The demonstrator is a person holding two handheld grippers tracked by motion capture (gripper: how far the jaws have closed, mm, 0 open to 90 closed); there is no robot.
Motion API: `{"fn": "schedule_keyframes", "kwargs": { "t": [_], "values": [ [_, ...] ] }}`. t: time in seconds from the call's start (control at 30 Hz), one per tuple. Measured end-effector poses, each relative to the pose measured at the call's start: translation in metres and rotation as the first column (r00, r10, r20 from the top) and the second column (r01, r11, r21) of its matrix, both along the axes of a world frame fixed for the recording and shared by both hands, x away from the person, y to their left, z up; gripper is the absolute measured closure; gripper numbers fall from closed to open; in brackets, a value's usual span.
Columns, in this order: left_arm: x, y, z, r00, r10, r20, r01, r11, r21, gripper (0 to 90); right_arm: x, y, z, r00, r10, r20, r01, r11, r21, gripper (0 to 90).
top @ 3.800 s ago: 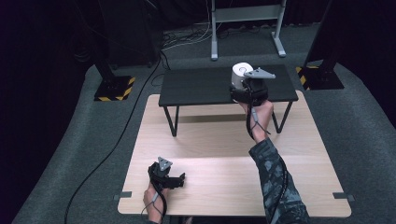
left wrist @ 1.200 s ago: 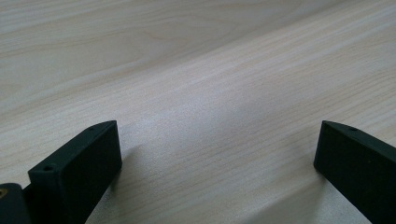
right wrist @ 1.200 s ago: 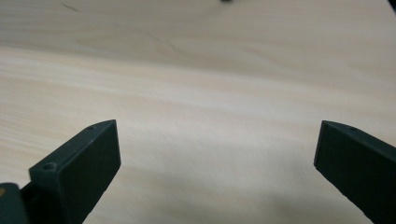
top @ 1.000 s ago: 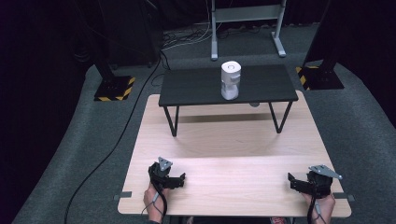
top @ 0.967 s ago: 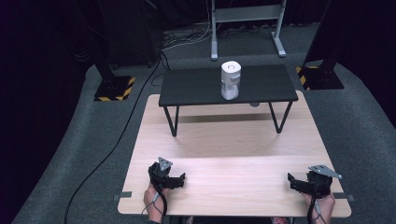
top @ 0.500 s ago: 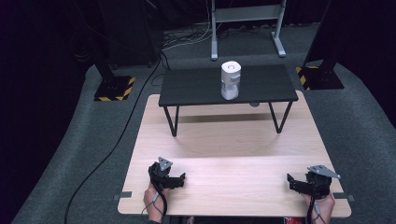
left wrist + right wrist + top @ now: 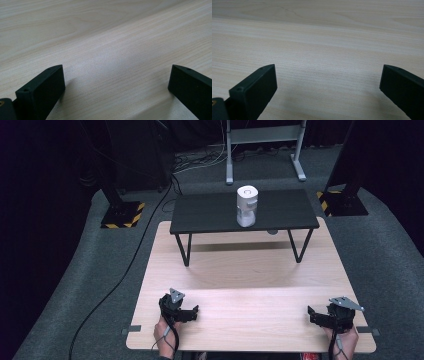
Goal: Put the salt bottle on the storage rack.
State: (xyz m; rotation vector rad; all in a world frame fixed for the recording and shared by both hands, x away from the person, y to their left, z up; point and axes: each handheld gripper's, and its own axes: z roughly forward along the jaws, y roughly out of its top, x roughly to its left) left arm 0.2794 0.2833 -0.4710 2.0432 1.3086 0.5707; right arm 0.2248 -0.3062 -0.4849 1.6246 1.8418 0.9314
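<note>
From the high view, I am resting my left gripper (image 7: 186, 312) and right gripper (image 7: 320, 316) at the near corners of the wooden counter (image 7: 240, 270), while a white canister (image 7: 247, 206) is standing upright on the black side table (image 7: 200, 215) beyond. In the left gripper view, my jaws are gaping wide over bare wood. In the right gripper view, they are spreading equally wide, gripping nothing.
</note>
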Motion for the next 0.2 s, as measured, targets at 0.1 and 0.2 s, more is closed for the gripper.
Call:
{"fn": "schedule_keyframes", "kwargs": {
  "t": [0.1, 0.2],
  "values": [
    [0.0001, 0.0001, 0.0000, 1.0000, -0.001, -0.001, 0.001, 1.0000, -0.001, 0.3, 0.0031, 0.0023, 0.0017, 0.9998, 0.006, -0.018, -0.006, 1.000, -0.013, 2.1],
    [0.0002, 0.0002, 0.0001, 1.0000, -0.001, -0.001, 0.001, 1.0000, -0.001, 0.2, 0.0077, 0.0078, 0.0039, 0.9989, 0.023, -0.040, -0.025, 0.998, -0.051, 2.0]
  ]
}}
